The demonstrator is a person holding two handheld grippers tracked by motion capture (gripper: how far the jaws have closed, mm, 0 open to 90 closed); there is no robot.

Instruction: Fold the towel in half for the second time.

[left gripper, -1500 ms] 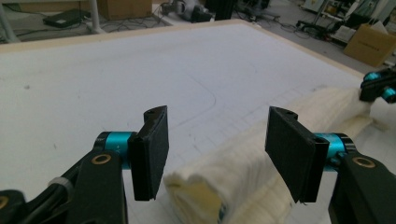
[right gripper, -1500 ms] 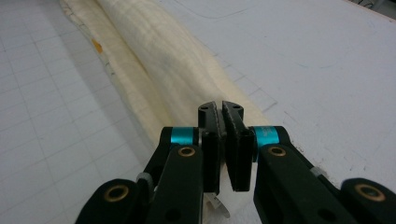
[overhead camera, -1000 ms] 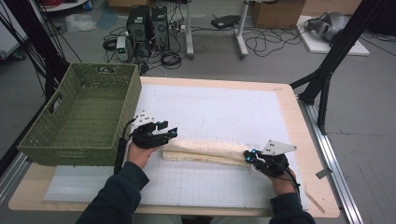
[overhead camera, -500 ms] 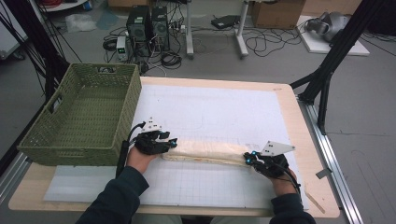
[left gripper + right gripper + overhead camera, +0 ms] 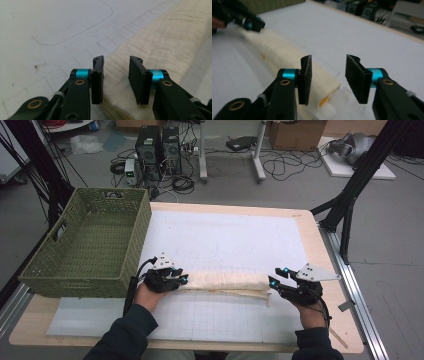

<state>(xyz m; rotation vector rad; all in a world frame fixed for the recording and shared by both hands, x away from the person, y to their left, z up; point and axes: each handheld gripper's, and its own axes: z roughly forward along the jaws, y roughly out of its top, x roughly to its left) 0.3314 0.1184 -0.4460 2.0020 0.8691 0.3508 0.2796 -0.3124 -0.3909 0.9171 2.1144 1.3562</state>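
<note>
A cream cloth, folded into a long narrow strip, lies across the white grid mat near the front. My left gripper is at the strip's left end. In the left gripper view the gripper is open, its jaws straddling the cloth's thick folded end. My right gripper sits at the strip's right end. In the right gripper view the gripper is open, with the cloth passing under its left jaw and bare mat in the gap.
A green woven basket stands on the table's left side, close to my left hand. The wooden table edge runs just right of my right hand. Beyond the table are computer towers and cables on the floor.
My left gripper has slid toward the near edge, down to the cloth's left end. The right gripper has hardly moved. The cloth strip looks narrower and tidier.
</note>
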